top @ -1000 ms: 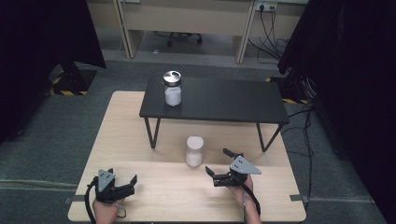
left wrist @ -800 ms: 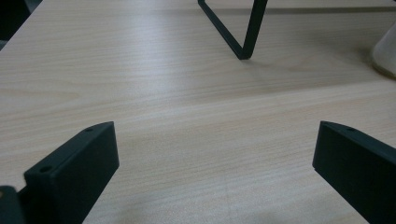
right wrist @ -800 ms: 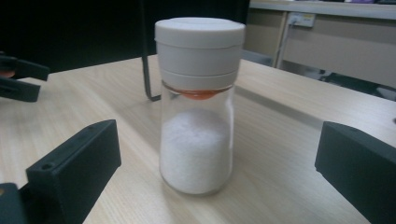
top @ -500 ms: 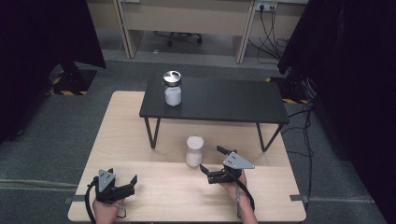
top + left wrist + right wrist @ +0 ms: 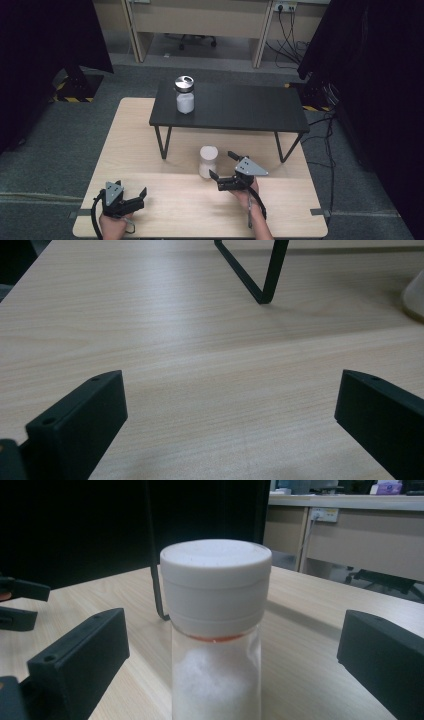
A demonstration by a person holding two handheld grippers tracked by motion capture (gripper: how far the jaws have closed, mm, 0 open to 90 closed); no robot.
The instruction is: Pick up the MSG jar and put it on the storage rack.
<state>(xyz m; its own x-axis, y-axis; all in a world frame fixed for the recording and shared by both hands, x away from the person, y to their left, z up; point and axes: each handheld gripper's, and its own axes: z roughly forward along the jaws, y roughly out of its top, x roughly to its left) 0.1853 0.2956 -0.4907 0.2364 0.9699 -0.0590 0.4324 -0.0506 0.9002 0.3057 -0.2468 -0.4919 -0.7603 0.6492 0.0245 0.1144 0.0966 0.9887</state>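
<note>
No readable label or writing on the white-capped jar (image 5: pixel 215 630), just a thin orange ring under the cap. It stands upright on the bench (image 5: pixel 150 150), long axis vertical, cap up, white powder inside. It sits right in front of the right gripper (image 5: pixel 223 165), lined up with the gap between the jaws but not yet inside them. That gripper is spread wide and holds nothing. Compared with a second ago it has slid in closer to the jar. The left gripper (image 5: pixel 141 195) is spread too, empty, parked near the bench edge, same spot as before, with the jar well off to its right. A second jar (image 5: pixel 185 94) with a metal lid stands on the black shelf (image 5: pixel 240 107) beyond.
</note>
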